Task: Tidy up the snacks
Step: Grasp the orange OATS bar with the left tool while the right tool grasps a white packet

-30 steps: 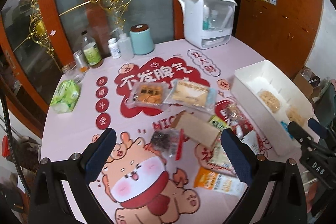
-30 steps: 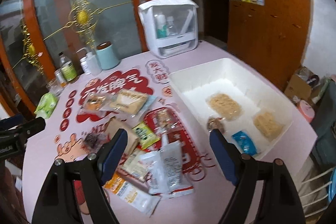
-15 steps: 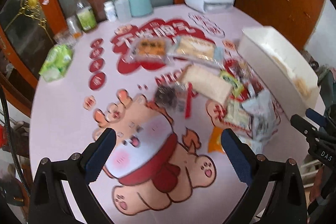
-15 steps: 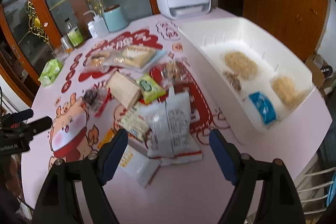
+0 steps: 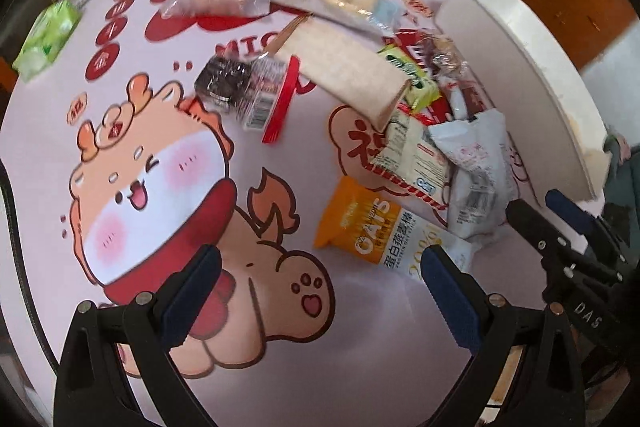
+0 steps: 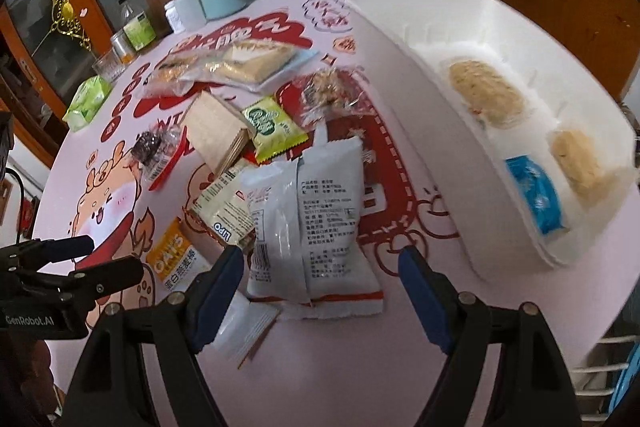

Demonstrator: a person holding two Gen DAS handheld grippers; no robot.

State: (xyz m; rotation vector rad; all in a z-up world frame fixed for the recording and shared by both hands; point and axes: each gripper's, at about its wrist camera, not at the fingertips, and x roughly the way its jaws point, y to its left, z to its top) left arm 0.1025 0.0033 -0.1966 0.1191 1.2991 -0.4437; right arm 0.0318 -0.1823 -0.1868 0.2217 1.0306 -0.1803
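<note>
1. Left wrist view: left gripper (image 5: 320, 269) fingers apart, nothing between them, over the pink surface (image 5: 280, 155) with the cartoon dog print (image 5: 160, 187).
2. Landmark here is the orange oats packet (image 5: 360, 223): it lies just beyond the gripper's right finger (image 5: 448, 287). Snack pile (image 5: 400, 99) beyond the oats packet; dark cookie pack (image 5: 236, 87) up-left of it, apart from the pile.
3. White bin (image 5: 516, 63) stands right of the pile. Right gripper is visible at the right edge of this view.
4. Right wrist view: right gripper (image 6: 320, 275) fingers apart, not pressing anything; white snack bag (image 6: 316, 227) lies just ahead between them.
5. Oats packet (image 6: 176, 255) is left of the white bag, and the green packet (image 6: 272, 127) is beyond it.
6. White bin (image 6: 420, 95) is right of the bag and holds two tan snacks (image 6: 484, 91) and a blue packet (image 6: 536, 195).
</note>
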